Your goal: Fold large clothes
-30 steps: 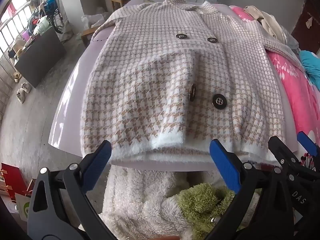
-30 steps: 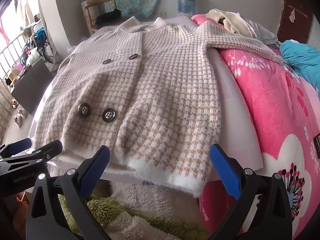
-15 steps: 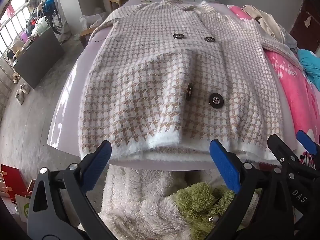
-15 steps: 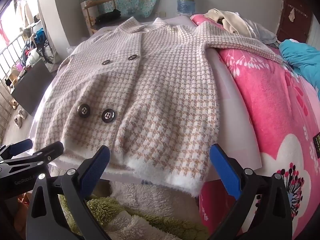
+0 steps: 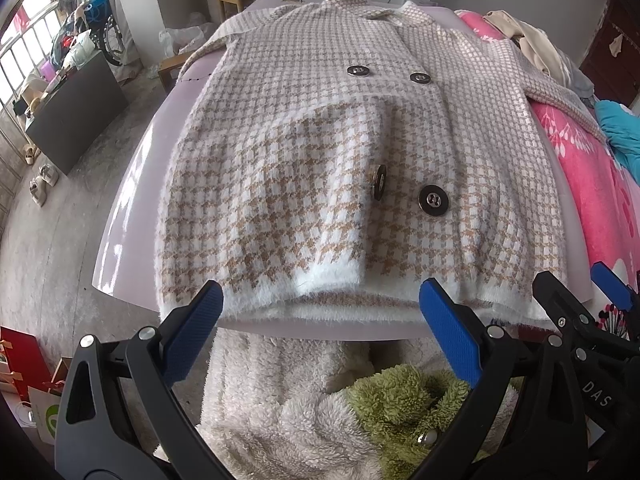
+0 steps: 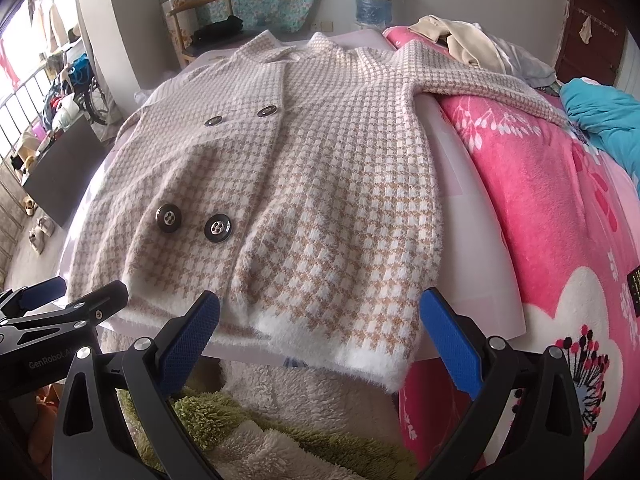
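A beige and white houndstooth coat (image 5: 320,152) with dark buttons lies face up on a pale lilac table (image 5: 128,208); its white hem hangs at the near edge. It also shows in the right wrist view (image 6: 328,184), one sleeve stretched right over a pink blanket (image 6: 560,216). My left gripper (image 5: 320,332) is open and empty, just in front of the hem's left half. My right gripper (image 6: 320,332) is open and empty, in front of the hem's right corner. Each gripper shows at the edge of the other's view.
A pile of white and green fleece clothes (image 5: 320,408) lies below the table's near edge. Beige clothes (image 6: 460,40) and a blue garment (image 6: 600,116) lie on the pink blanket. A chair (image 6: 200,28) and water bottle (image 6: 374,0) stand behind.
Both grippers have edged slightly closer to the coat's hem. The coat has not moved and both grippers stay open.
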Action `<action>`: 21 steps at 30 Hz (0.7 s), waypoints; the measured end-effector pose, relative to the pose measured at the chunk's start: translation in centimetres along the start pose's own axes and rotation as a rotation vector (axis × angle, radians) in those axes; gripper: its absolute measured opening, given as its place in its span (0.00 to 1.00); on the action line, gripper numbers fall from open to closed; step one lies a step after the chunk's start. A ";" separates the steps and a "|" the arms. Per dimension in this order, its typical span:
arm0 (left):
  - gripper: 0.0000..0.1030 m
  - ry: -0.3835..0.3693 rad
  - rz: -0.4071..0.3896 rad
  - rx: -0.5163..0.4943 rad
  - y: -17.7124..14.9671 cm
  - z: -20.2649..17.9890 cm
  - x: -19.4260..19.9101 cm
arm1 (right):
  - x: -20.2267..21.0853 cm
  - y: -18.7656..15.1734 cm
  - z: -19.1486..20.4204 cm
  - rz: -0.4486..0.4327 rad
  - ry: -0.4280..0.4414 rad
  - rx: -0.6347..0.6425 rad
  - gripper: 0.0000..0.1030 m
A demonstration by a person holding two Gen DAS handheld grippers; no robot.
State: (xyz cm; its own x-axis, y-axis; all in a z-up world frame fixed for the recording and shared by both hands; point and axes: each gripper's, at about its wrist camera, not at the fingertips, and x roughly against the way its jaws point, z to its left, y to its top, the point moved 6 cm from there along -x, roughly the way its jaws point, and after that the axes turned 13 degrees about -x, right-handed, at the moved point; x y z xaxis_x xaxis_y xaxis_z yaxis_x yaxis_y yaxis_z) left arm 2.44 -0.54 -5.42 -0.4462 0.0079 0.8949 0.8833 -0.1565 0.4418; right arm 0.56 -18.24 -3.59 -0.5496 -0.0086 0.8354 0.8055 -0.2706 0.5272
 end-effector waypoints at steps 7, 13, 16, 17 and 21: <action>0.92 -0.001 0.000 0.000 0.0 0.0 0.0 | 0.0 0.1 0.0 0.003 0.000 -0.001 0.95; 0.92 -0.002 -0.002 0.003 -0.1 0.1 -0.1 | 0.0 0.0 0.0 0.003 -0.001 0.001 0.95; 0.92 -0.002 -0.002 0.003 0.0 0.1 -0.1 | 0.0 0.0 0.0 0.003 -0.001 0.000 0.95; 0.92 -0.002 -0.002 0.003 0.0 0.1 -0.1 | 0.0 0.0 0.0 0.003 -0.001 0.000 0.95; 0.92 -0.003 -0.003 0.003 0.0 0.1 -0.1 | 0.0 0.0 0.1 0.003 -0.001 0.000 0.95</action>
State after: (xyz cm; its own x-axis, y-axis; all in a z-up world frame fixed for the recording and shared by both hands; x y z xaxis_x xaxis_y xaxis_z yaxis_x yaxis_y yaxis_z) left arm 2.44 -0.47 -5.51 -0.4481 0.0109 0.8939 0.8826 -0.1535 0.4443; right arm 0.57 -18.18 -3.54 -0.5467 -0.0081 0.8373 0.8074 -0.2703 0.5245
